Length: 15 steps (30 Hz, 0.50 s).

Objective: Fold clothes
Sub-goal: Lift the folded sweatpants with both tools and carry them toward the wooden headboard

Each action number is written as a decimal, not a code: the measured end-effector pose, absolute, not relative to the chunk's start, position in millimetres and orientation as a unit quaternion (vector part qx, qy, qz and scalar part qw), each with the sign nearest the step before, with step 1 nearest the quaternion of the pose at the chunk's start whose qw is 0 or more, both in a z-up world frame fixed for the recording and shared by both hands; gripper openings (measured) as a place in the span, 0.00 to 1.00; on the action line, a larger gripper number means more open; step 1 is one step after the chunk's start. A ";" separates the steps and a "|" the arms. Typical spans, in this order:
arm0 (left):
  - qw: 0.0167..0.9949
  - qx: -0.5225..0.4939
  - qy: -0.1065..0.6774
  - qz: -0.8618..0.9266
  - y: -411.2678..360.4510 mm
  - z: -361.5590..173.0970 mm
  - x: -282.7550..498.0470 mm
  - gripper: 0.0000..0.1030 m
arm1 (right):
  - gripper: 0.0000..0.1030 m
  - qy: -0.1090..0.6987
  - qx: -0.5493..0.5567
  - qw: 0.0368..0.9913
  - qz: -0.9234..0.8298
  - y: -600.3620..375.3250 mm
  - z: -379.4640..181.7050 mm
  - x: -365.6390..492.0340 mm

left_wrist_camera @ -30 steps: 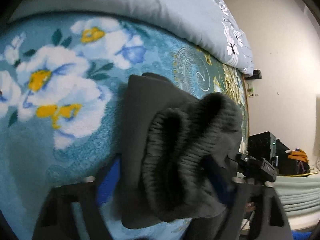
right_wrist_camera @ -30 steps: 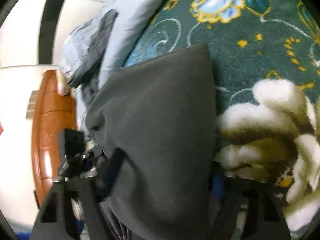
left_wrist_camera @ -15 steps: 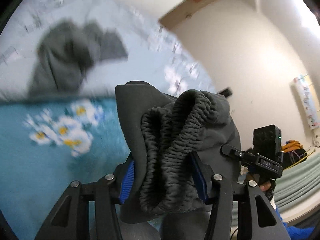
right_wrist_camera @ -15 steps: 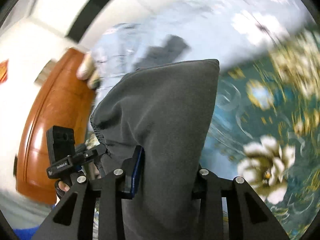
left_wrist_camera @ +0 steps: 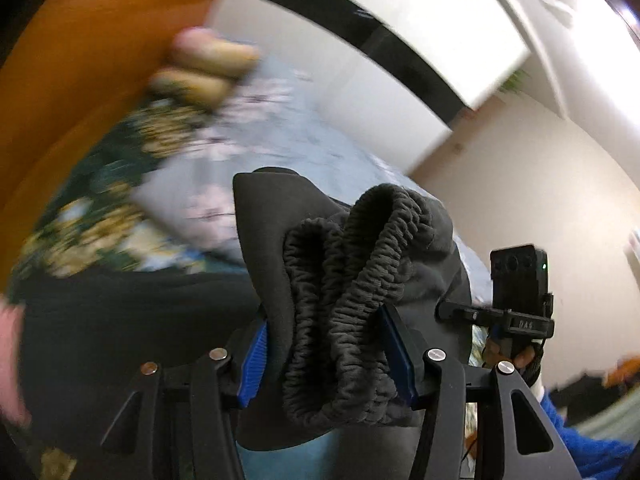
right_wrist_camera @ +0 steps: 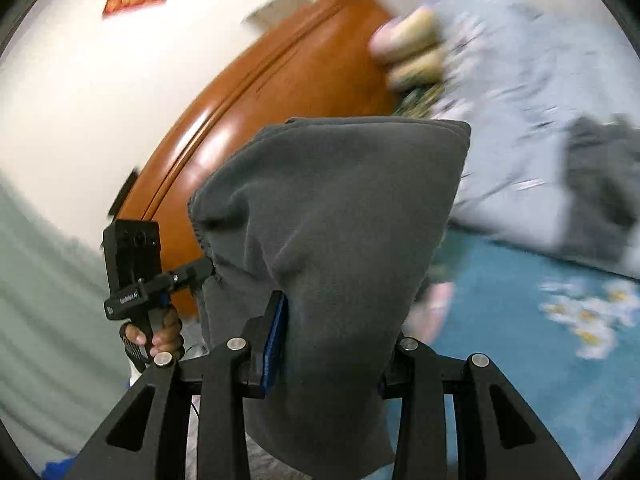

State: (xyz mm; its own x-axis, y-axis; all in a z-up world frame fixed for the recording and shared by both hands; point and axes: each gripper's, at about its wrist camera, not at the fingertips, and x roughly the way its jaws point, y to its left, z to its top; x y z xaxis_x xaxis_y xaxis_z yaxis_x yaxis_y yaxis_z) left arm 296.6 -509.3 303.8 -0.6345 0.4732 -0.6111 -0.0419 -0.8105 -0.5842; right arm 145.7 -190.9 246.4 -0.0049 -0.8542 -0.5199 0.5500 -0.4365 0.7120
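A dark grey fleece garment with a ribbed elastic waistband (left_wrist_camera: pixel 352 280) is bunched between the fingers of my left gripper (left_wrist_camera: pixel 328 356), which is shut on it and holds it up in the air. My right gripper (right_wrist_camera: pixel 332 344) is shut on a folded part of the same grey garment (right_wrist_camera: pixel 340 220), also lifted above the bed. Each gripper shows in the other's view: the right one in the left wrist view (left_wrist_camera: pixel 516 312), the left one in the right wrist view (right_wrist_camera: pixel 136 280). The rest of the garment hangs below, hidden.
A bed with a teal floral blanket (right_wrist_camera: pixel 540 312) and a pale blue quilt (right_wrist_camera: pixel 520 112) lies below. Another grey garment (right_wrist_camera: pixel 600 188) rests on the quilt. An orange wooden headboard (right_wrist_camera: pixel 280 100) and stuffed toys (right_wrist_camera: pixel 412 44) stand at the bed's end. The background is motion-blurred.
Both grippers have swung up and away from the blanket, lifting the grey garment; the views now face the headboard and walls instead of the bed surface.
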 end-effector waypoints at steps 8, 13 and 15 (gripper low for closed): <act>0.044 -0.417 -0.372 0.828 -619.9 205.9 328.0 0.55 | 0.36 -0.133 0.573 0.525 -0.615 -349.0 167.1 148.8; 0.029 -0.387 -0.469 0.793 -650.4 125.3 334.8 0.57 | 0.37 -0.113 0.604 0.479 -0.627 -369.5 115.7 153.6; 0.034 -0.370 -0.478 0.796 -649.6 123.1 337.9 0.59 | 0.38 -0.129 0.608 0.476 -0.623 -366.2 110.2 150.7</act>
State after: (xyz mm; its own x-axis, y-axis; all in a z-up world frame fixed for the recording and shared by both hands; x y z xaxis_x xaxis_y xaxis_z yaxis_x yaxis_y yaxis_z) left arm 337.9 -649.6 123.1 -0.7233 0.4082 -0.5570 0.3002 -0.5405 -0.7860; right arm 150.7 -366.2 110.2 0.1907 -0.7490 -0.6346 0.4363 -0.5144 0.7383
